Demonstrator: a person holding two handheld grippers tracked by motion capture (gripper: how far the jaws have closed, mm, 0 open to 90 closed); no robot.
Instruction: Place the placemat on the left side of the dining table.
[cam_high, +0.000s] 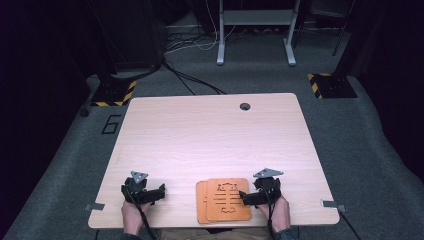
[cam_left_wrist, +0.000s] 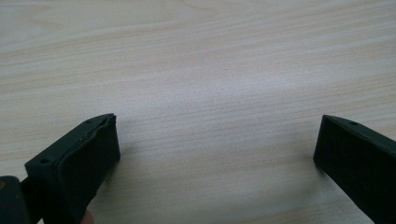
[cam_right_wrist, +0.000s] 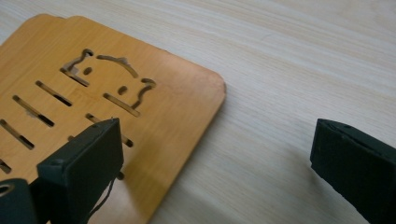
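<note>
wooden trivets (cam_high: 223, 200), two orange slotted boards stacked slightly askew, lie at the near edge of the table (cam_high: 210, 135) between the hands. right gripper (cam_right_wrist: 212, 154) straddles the top board's corner with jaws spread wide, one jaw over the wood, the other over bare table. left gripper (cam_left_wrist: 217, 149) rests released on bare tabletop, well apart. risk, as i judge it: a flat thin board gives little edge to pinch, so closing could slide it or drag both boards together.

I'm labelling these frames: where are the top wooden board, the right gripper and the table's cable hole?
top wooden board (cam_high: 227, 200): high view, slotted middle.
right gripper (cam_right_wrist: 215, 156): right gripper view, midway between its fingers.
cable hole (cam_high: 244, 106): high view, its centre.
</note>
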